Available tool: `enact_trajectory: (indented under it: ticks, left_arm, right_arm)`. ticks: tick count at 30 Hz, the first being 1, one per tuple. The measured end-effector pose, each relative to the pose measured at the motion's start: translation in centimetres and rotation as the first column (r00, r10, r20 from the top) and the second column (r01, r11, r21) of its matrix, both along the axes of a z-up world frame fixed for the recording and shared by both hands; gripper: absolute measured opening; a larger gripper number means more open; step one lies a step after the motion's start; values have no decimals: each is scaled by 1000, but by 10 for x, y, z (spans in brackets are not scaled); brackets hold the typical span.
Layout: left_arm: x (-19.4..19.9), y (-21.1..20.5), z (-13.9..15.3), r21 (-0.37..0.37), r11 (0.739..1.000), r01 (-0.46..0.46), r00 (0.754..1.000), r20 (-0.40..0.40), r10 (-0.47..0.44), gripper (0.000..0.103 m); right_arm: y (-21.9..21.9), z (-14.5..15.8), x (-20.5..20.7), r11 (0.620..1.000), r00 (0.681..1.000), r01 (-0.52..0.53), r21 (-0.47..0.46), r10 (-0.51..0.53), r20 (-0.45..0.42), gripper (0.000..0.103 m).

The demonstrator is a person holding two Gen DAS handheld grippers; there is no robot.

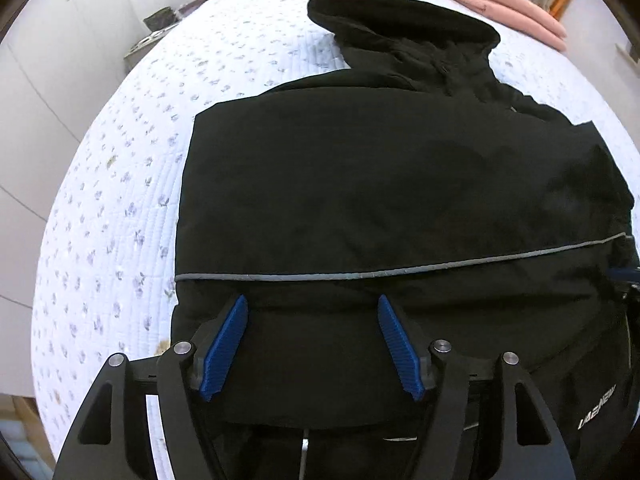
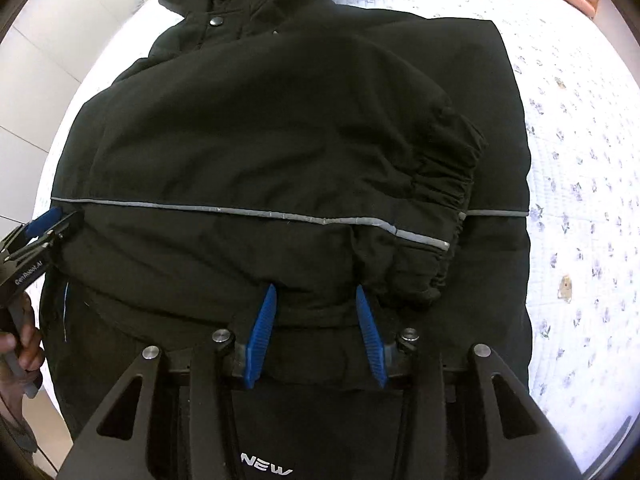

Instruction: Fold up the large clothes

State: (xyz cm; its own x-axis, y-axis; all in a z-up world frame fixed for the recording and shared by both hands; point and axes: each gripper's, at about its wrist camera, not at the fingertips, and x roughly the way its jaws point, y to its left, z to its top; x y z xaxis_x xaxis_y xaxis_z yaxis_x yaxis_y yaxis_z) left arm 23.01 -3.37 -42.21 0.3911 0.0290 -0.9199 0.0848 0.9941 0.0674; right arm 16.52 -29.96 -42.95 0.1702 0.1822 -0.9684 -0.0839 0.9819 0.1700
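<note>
A: While the black jacket [image 1: 360, 184] lies spread on the bed [image 1: 120, 184], where do both tongs sit?

B: Over its near end. The left tongs [image 1: 312, 344] hang above the hem with the 2 blue pads well apart, nothing between them but the cloth underneath. The right tongs [image 2: 316, 334] do the same at the other side, pads also apart and unclamped.

A: How is the jacket arranged?

B: Its hood [image 1: 400, 20] points to the far end of the bed. From the right wrist view, a sleeve [image 2: 400, 184] is folded across the body, its gathered cuff [image 2: 452, 184] resting near the right edge. A grey reflective stripe [image 2: 224, 210] runs across the width, and white lettering [image 2: 266, 465] shows on the part closest to the camera.

A: Can you see one tool from the other camera?

B: Yes. The right wrist view catches the left tongs at the jacket's left edge, near the stripe, with the person's hand [image 2: 24, 348] on the handle. Whether they touch the cloth, I cannot tell.

A: Anything else on the bed?

B: A folded pink cloth [image 1: 500, 4] at the far corner, well apart from the jacket. White cupboards [image 1: 48, 56] stand beyond the bed's left side.
</note>
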Motion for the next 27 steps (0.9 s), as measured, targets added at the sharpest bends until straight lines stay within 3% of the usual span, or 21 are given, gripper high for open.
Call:
enact_trajectory:
  ticks: [4, 8, 10, 14, 17, 21, 25, 27]
  left_arm:
    - [5, 4, 18, -37, 999, -6, 1000, -5, 6, 70]
    - [28, 1, 67, -56, 997, 54, 992, 113, -47, 70]
    - [56, -3, 89, -76, 994, 82, 984, 167, -68, 70]
    - [131, -6, 113, -126, 987, 99, 972, 226, -68, 71]
    - [186, -4, 124, -167, 982, 91, 970, 240, -49, 72]
    - [268, -2, 121, -227, 972, 58, 971, 239, -2, 72]
    - [345, -10, 90, -211, 977, 28, 979, 202, 15, 72]
    - [363, -8, 74, -205, 978, 24, 984, 180, 13, 72]
  right_arm:
    - [-8, 10, 4, 999, 1000, -5, 44, 5, -16, 44]
    - [-31, 59, 24, 991, 997, -11, 132, 0, 82, 46]
    - [-39, 79, 45, 985, 990, -2, 172, -23, 140, 47]
    - [-48, 101, 129, 980, 964, 38, 193, -87, 251, 51]
    - [-51, 100, 190, 960, 949, 97, 263, -169, 266, 55]
    - [-55, 83, 266, 948, 934, 181, 264, -249, 255, 56]
    - [-47, 62, 327, 954, 940, 192, 230, -246, 238, 56]
    - [-52, 53, 349, 956, 939, 196, 220, -248, 239, 56]
